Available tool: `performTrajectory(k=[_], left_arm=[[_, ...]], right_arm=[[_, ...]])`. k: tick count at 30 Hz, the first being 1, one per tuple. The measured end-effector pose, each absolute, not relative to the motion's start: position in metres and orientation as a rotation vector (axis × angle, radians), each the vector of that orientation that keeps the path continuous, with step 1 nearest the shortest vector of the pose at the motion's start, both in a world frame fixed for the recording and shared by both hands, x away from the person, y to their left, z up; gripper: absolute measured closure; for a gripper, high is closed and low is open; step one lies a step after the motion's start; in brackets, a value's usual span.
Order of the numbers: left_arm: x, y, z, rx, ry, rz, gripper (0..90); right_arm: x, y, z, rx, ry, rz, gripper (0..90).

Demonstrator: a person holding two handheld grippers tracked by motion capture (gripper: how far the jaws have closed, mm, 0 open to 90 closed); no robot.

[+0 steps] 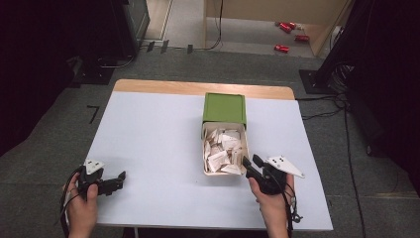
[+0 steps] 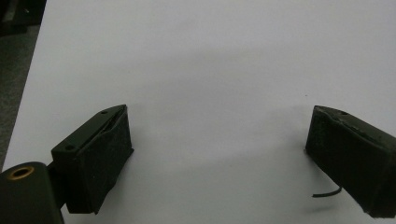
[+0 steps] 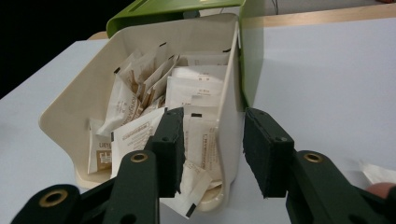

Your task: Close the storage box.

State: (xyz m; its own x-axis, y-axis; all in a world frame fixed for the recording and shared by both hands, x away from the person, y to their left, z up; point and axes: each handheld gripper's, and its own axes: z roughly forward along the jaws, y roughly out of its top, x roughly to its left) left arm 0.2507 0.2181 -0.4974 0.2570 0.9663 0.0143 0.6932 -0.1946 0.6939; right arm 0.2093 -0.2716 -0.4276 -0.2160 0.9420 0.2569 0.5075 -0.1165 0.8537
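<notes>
A green box [image 1: 224, 107] stands at the table's middle, with its cream drawer [image 1: 204, 148] pulled out toward me. The drawer holds several white and tan paper sachets [image 1: 223, 148]. My right gripper [image 1: 251, 161] is at the drawer's near right corner. In the right gripper view the gripper [image 3: 210, 116] straddles the drawer's right wall [image 3: 229, 112]: one jaw is inside among the sachets [image 3: 187, 88], the other outside, and neither pad presses on the wall. My left gripper [image 1: 120, 179] lies at the near left of the table, open [image 2: 219, 109] over bare surface.
The white table [image 1: 158, 144] has a wooden strip [image 1: 198, 88] along its far edge. Cables [image 1: 341, 104] trail over the grey floor to the right. Red objects [image 1: 287, 27] lie far back on the floor. Dark equipment stands at both sides.
</notes>
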Motion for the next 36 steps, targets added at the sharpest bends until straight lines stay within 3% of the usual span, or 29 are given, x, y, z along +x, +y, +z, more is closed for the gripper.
performTrajectory(k=[18, 25, 36], left_arm=[[0.251, 0.218, -0.497, 1.962, 1.501, 0.622, 7.4], [0.251, 0.218, -0.497, 1.964, 1.501, 0.621, 7.4], [0.251, 0.218, -0.497, 1.963, 1.5, 0.621, 7.4]], right_arm=[[0.22, -0.258, -0.452, 1.665, 1.693, 1.201, 74.9], [0.224, -0.263, -0.462, 1.683, 1.67, 1.195, 72.9], [0.229, -0.256, -0.464, 1.688, 1.644, 1.191, 77.9]])
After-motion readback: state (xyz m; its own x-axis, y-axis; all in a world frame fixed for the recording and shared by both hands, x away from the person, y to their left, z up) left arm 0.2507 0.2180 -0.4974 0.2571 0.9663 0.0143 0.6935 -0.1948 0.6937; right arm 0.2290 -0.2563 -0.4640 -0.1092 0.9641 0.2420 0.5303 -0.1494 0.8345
